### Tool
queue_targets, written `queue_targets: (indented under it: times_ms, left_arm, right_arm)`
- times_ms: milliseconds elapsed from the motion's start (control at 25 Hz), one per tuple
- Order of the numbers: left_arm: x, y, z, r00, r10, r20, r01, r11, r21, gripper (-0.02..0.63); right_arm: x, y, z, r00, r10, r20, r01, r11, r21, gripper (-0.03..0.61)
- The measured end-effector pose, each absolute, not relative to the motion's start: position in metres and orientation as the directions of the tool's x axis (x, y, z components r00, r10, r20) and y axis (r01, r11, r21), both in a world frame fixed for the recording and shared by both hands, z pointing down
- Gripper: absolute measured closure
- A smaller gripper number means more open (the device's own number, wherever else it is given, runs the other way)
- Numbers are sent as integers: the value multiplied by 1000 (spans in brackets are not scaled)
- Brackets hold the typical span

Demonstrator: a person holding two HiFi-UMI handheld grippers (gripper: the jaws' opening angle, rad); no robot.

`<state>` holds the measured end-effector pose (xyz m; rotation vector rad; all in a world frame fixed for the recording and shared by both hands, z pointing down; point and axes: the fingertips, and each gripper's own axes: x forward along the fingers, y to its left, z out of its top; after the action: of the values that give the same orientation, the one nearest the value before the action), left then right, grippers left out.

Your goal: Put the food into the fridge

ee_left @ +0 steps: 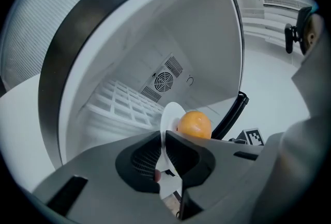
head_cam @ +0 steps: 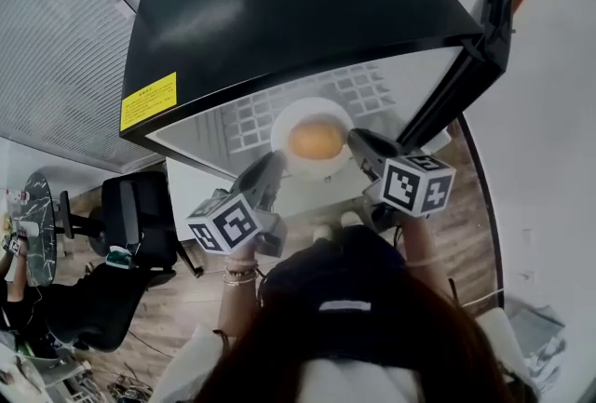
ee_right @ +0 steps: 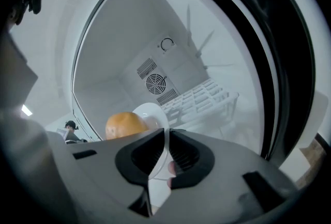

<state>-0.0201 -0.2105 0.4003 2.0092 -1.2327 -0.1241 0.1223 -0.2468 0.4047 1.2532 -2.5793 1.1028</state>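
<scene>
A white plate carries a round orange bun in front of the open black fridge. My left gripper is shut on the plate's left rim, and my right gripper is shut on its right rim. The bun shows just past the left jaws, and the same bun shows past the right jaws. Inside the fridge a white wire shelf and a round fan grille are visible; the wire shelf lies right of the plate in the right gripper view.
The fridge door stands open at the right. A black office chair is on the wooden floor at the left. A person sits at a desk at the far left edge.
</scene>
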Motion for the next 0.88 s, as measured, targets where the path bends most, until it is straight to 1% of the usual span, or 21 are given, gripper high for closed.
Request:
queue_targets:
  times_ms: [320, 560, 880]
  left_arm:
    - [-20, -226, 391, 475, -835, 278, -740, -208, 640, 589]
    - [-26, -238, 380, 409, -874, 264, -770, -175, 613, 591]
    - [-27, -248, 381, 379, -888, 260, -768, -145, 624, 586]
  right_arm:
    - [123, -264, 400, -696, -635, 334, -683, 444, -580, 548]
    - [122, -273, 399, -704, -628, 330, -677, 456, -577, 548]
    - [120, -284, 392, -710, -629, 318, -674, 474, -566, 548]
